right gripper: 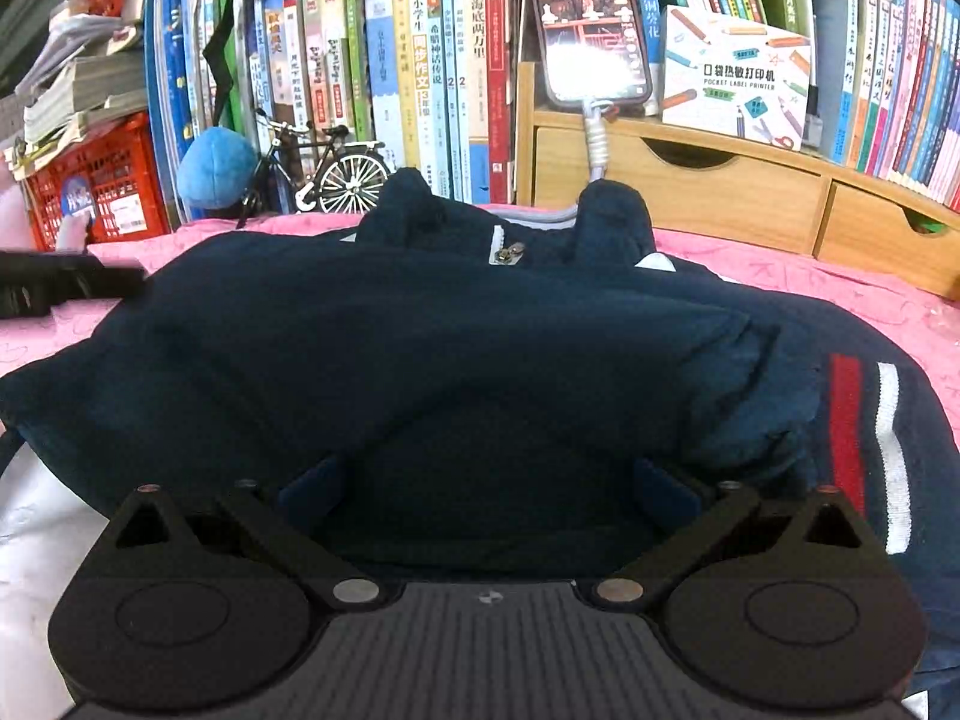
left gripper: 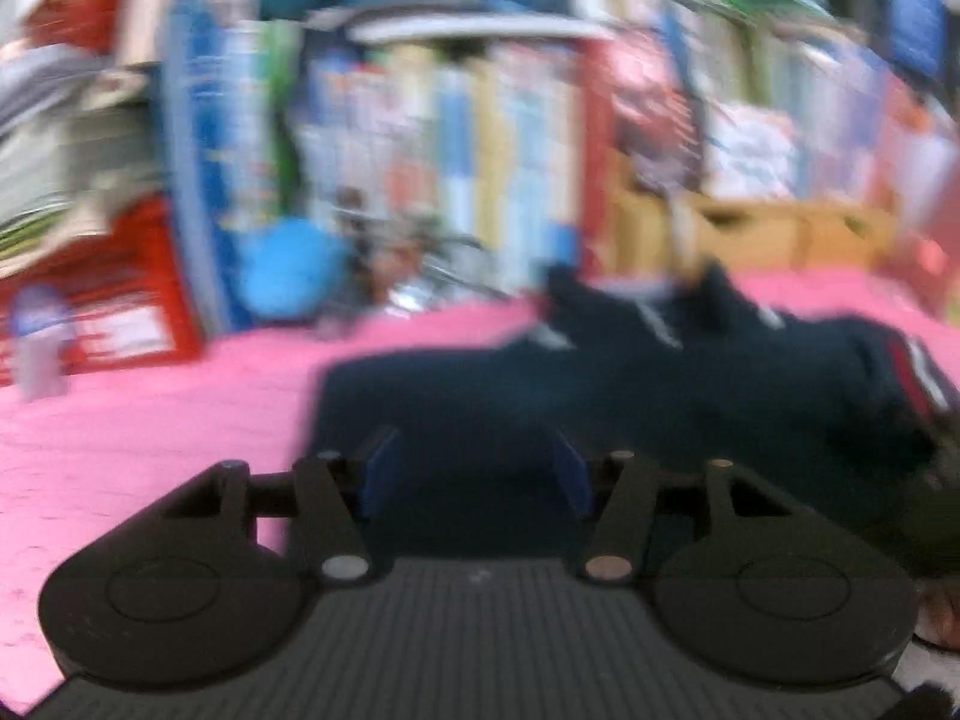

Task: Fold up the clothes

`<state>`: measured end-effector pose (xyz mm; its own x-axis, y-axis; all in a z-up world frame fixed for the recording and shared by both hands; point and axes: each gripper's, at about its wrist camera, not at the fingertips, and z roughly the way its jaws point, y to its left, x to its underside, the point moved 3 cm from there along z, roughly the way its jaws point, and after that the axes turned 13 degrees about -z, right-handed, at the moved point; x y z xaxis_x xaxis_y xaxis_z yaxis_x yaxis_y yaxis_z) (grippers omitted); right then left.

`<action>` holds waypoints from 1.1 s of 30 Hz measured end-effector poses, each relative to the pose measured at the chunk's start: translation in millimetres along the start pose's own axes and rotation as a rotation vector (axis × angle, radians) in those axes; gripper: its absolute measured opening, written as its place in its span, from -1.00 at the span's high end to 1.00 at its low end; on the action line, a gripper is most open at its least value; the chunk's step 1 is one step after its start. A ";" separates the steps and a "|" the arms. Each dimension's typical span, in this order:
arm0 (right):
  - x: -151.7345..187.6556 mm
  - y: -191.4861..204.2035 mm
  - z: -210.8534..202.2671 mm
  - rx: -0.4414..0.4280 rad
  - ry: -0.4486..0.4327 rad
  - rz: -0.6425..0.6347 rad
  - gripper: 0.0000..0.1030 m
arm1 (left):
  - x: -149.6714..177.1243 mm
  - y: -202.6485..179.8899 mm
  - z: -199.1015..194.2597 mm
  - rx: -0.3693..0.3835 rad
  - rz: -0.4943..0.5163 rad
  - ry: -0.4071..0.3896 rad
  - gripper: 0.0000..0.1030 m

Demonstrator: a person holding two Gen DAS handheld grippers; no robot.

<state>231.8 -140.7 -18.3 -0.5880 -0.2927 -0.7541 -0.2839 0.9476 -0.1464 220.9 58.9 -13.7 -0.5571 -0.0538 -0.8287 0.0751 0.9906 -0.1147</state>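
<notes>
A dark navy zip jacket (right gripper: pixel 420 348) lies bunched on a pink cloth (right gripper: pixel 840 294), its collar standing up at the back and a red and a white stripe (right gripper: pixel 846 432) on its right part. My right gripper (right gripper: pixel 489 489) hovers over the near edge of the jacket, open wide, and its blue pads (right gripper: pixel 666 486) are apart from the fabric. The left wrist view is blurred. There my left gripper (left gripper: pixel 474 468) sits at the jacket's (left gripper: pixel 600 396) left end, open at about half width, with nothing clearly pinched between its pads (left gripper: pixel 378 468).
Behind the pink cloth stand rows of books (right gripper: pixel 420 90), a wooden drawer unit (right gripper: pixel 690 192), a phone on a stand (right gripper: pixel 591 30), a red crate (right gripper: pixel 102 186), a blue plush (right gripper: pixel 216 168) and a model bicycle (right gripper: pixel 324 168). A black bar (right gripper: pixel 60 288) juts in from the left.
</notes>
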 end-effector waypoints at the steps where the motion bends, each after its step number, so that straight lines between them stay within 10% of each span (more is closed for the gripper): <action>1: -0.1 0.0 0.1 0.000 0.000 0.000 -1.00 | 8.0 0.0 3.0 -0.010 0.019 -0.001 -0.09; 5: -0.4 0.7 0.7 -0.005 -0.002 -0.003 -1.00 | 25.3 10.0 9.7 -0.029 0.038 0.013 -0.55; 10: 0.9 -2.1 -5.0 -0.035 -0.013 -0.006 -1.00 | 22.1 14.8 0.5 -0.092 0.112 -0.007 -0.53; 12: 4.1 -11.6 -22.7 -0.048 -0.053 0.019 -1.00 | 17.1 24.4 -10.1 -0.062 0.052 0.001 -0.21; 19: 13.1 -45.9 -27.4 0.004 -0.038 0.019 -0.99 | 20.2 55.4 0.6 -0.213 0.056 0.012 -0.34; 23: 21.6 -30.3 -21.2 0.049 -0.022 -0.139 -0.99 | 13.9 73.7 2.7 -0.215 -0.015 0.029 -0.61; 33: 24.8 -42.9 -50.8 -0.010 -0.127 -0.013 -0.99 | 13.9 66.4 3.0 -0.253 0.026 0.017 -0.65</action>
<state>190.9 -195.0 1.8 -0.4838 -0.2858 -0.8272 -0.2991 0.9422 -0.1507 220.6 123.6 -34.4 -0.5718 -0.0283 -0.8199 -0.1188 0.9917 0.0486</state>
